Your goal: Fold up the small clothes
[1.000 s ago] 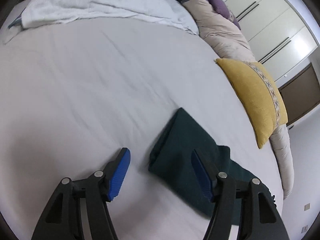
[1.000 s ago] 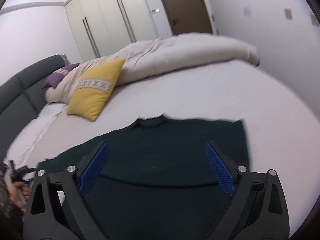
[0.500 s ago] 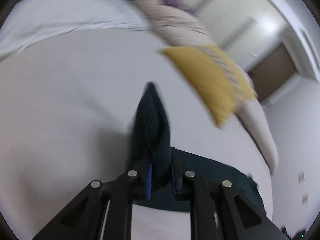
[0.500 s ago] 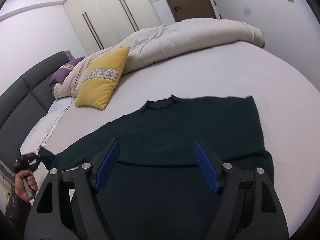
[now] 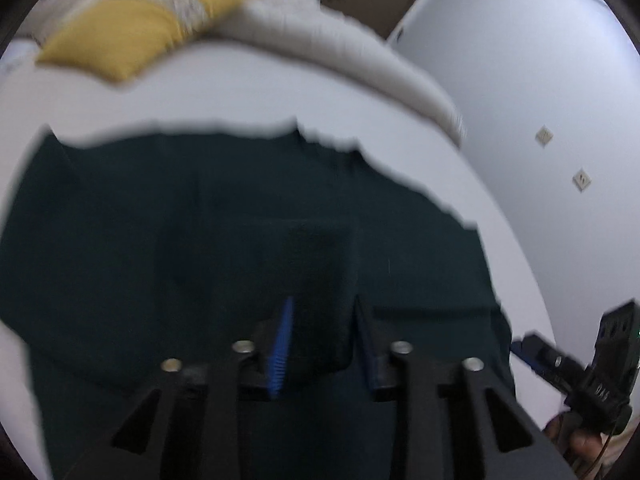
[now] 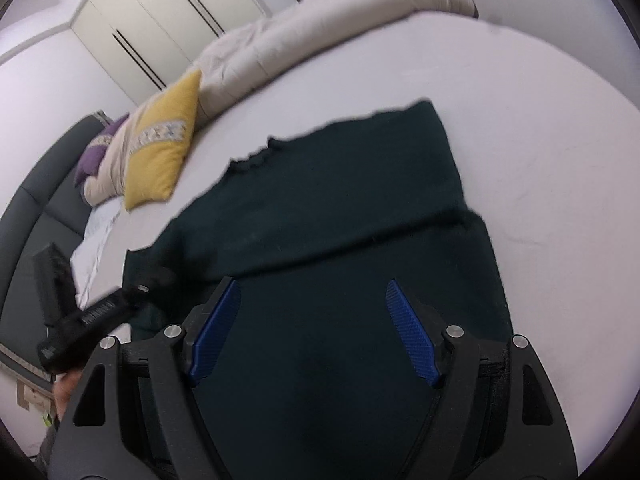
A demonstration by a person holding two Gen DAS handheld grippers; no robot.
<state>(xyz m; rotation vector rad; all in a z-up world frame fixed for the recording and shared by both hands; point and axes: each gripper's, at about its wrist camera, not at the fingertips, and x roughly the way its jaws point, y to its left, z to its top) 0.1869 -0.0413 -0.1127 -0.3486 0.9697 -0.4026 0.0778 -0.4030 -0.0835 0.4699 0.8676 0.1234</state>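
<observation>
A dark green sweater (image 6: 340,208) lies spread on the white bed (image 6: 540,128), its right sleeve folded across the body. My left gripper (image 5: 320,320) is shut on the left sleeve (image 5: 316,272) and holds it over the sweater's body (image 5: 120,240); the left wrist view is blurred. The left gripper also shows at the left of the right wrist view (image 6: 132,296). My right gripper (image 6: 312,320) is open and empty, hovering over the sweater's lower part. It shows at the right edge of the left wrist view (image 5: 520,348).
A yellow pillow (image 6: 164,152) and a beige duvet (image 6: 320,36) lie along the far side of the bed. A purple pillow (image 6: 94,160) and dark headboard (image 6: 36,208) are at the left. Wardrobe doors (image 6: 168,20) and a brown door stand behind.
My left gripper closed on the sleeve, lifted it and swung it over the sweater's body. My right gripper moved lower and closer over the sweater.
</observation>
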